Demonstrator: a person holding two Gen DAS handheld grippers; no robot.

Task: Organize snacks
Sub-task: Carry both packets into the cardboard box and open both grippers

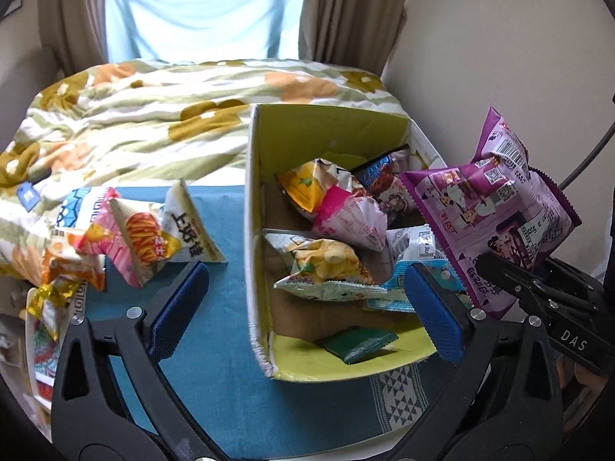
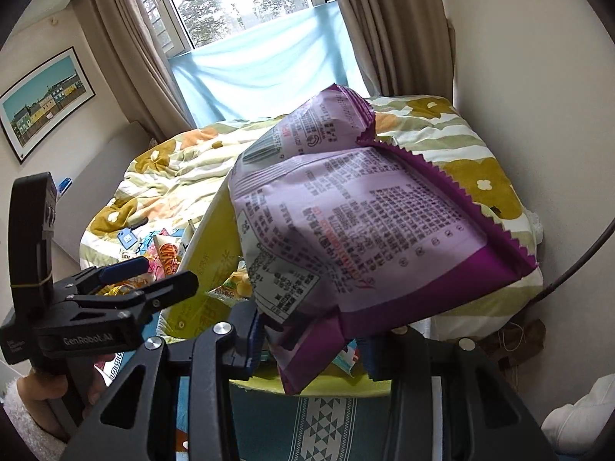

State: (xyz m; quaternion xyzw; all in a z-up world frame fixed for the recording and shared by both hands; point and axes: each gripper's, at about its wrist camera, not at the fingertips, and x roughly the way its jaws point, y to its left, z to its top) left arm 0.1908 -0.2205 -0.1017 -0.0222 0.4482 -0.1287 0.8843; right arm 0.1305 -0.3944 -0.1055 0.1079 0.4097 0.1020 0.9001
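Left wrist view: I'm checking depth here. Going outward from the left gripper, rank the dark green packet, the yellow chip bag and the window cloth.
1. dark green packet, box's near end
2. yellow chip bag, mid-box
3. window cloth, behind the bed

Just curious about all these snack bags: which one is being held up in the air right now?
The purple bag, pinched by the right gripper above the box. The other bags lie in the box or on the blue cloth.
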